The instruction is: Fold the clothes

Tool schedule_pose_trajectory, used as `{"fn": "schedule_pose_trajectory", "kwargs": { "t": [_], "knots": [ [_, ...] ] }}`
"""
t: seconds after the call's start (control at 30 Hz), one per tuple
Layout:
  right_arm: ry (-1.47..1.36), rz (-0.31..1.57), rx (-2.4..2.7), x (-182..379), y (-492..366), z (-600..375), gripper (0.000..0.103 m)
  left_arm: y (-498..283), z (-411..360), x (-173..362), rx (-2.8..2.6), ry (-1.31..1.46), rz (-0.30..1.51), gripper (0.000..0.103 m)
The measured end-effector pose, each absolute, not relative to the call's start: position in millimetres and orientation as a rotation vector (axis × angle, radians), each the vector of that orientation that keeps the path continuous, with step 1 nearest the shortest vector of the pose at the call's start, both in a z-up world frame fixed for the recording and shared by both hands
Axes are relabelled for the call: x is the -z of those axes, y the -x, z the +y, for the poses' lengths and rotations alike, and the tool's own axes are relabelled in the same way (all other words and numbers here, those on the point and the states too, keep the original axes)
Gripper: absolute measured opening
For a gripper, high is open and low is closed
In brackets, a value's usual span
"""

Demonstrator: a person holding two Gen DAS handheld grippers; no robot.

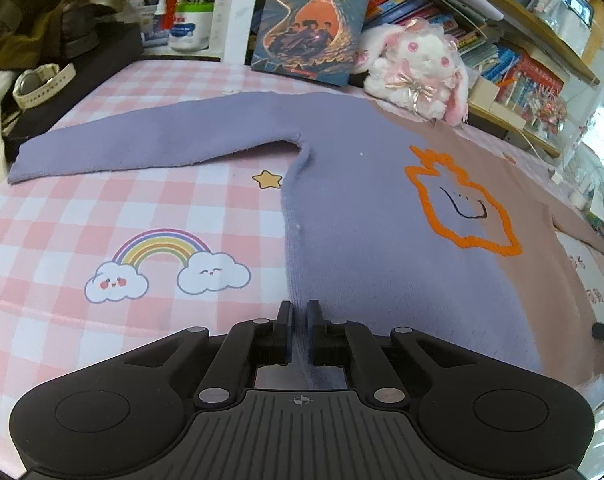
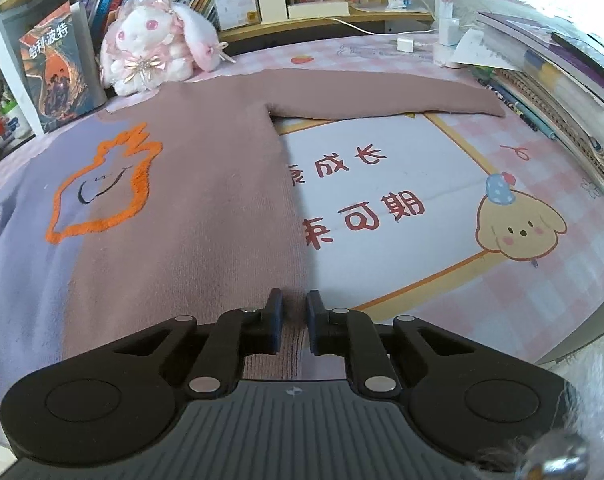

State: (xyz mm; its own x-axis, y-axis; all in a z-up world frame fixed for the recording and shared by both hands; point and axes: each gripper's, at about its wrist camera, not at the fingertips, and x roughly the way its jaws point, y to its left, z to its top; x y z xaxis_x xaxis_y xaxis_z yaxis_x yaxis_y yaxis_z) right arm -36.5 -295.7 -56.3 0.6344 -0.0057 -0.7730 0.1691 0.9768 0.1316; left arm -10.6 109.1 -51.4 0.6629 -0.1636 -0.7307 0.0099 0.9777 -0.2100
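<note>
The left fingers [image 1: 299, 330] are pinching the lavender bottom corner of the sweater [image 1: 362, 208], their blue pads nearly together with a ridge of knit squeezed up between them. The right fingers [image 2: 293, 322] are standing a little wider, with the dusty-pink bottom corner of the same sweater [image 2: 205, 200] lying between the pads; whether the pads are actually pressing on the cloth cannot be told from this view.

The sweater is lying flat and face up on the bench [image 1: 101, 208], spread across a pink-and-white checked cover. It is knitted in two colours, lavender on one half and dusty pink on the other, the join running down the middle of the chest. Straddling that join is an orange outlined shape [image 1: 458, 204] with a small black smiling face stitched inside it. Both sleeves are reaching straight out to the sides: the lavender sleeve [image 1: 141, 140] toward the left edge of the bench, the pink sleeve [image 2: 382, 92] toward a stack of books [image 2: 562, 92] on the right. The knit is looking soft and slightly fuzzy, with a ribbed hem at the near edge.

Beyond the collar a white and pink plush rabbit [image 1: 418, 68] is sitting beside an upright book [image 1: 314, 24], against crowded shelves. A rainbow print [image 1: 161, 264] and a puppy print [image 2: 518, 224] are showing on the cover beside the sweater.
</note>
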Motion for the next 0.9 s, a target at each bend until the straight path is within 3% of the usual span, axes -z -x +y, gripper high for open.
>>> {"fn": "schedule_pose_trajectory", "kwargs": {
  "t": [0.1,0.2,0.27,0.4,0.57,0.6,0.77,0.9],
  "knots": [
    [-0.196,0.871,0.11,56.9,38.9,-295.8,0.012,14.7,107.5,50.9,0.09,0.19,0.838,0.01],
    [-0.195,0.87,0.126,54.4,42.6,-293.6,0.029,23.6,105.2,47.4,0.078,0.191,0.829,0.014],
    [-0.197,0.86,0.126,51.5,47.3,-291.1,0.032,31.7,101.4,42.3,0.069,0.187,0.812,0.017],
    [-0.211,0.828,0.122,42.2,58.2,-283.6,0.045,46.6,88.3,31.5,0.024,0.192,0.793,0.038],
    [-0.198,0.77,0.09,26.4,68.1,-271.7,0.082,56.4,64.7,19.7,0.028,0.181,0.778,0.056],
    [-0.189,0.758,0.088,23.2,69.1,-270.3,0.085,57.2,59.1,17.2,0.024,0.167,0.775,0.066],
    [-0.152,0.733,0.091,17.8,77.4,-267.3,0.095,64.3,30.2,8.1,-0.012,0.119,0.748,0.081],
    [-0.13,0.743,0.065,19.1,81.2,-274.9,0.096,71.3,6.7,6.9,-0.009,0.075,0.758,0.081]
  ]
}}
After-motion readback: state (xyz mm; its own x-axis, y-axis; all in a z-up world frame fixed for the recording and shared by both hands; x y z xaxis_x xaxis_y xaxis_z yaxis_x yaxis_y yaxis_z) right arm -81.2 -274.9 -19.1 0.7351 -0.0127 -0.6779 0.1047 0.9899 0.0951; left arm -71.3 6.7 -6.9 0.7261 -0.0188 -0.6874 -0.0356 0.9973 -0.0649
